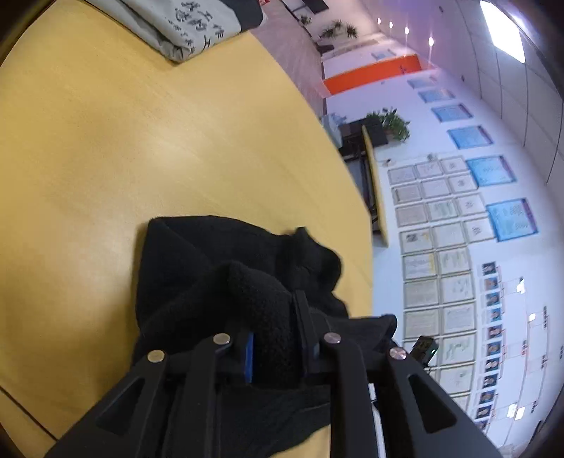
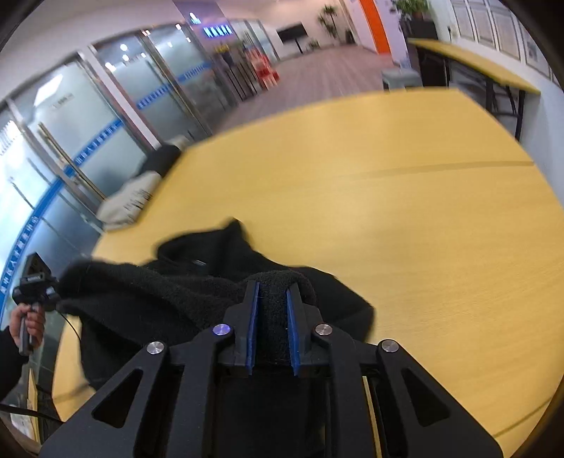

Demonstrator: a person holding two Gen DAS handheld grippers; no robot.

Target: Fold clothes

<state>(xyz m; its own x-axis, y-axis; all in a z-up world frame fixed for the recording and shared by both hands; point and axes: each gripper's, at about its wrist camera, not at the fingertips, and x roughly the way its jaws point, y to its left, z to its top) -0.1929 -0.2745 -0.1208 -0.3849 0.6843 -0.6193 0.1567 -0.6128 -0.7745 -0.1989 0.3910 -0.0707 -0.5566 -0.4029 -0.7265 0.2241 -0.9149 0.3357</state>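
Black fleece, thick and nubby, fills the near part of both views: the black fleece garment lies bunched on the yellow wooden surface, with part of it raised between the 2 claws.

On the left, the left claw is pinched narrow on a fat roll of the fleece, which bulges up past its fingers. Further right, the right claw grips another fold between its blue pads, closed down to the thickness of the cloth.

This fabric looks soft, limp and light, probably grippy rather than slick; it should sag wherever it is unsupported, so I judge the best hold is at an edge or corner such as a hem or shoulder, not in a mid-panel bunch.

Only the left wrist view shows the folded pale grey cloth with dark printed characters sharply, well apart at the far edge, plus a wall of framed papers. Only the right wrist view shows the person's left hand on its handle, and glass doors beyond.
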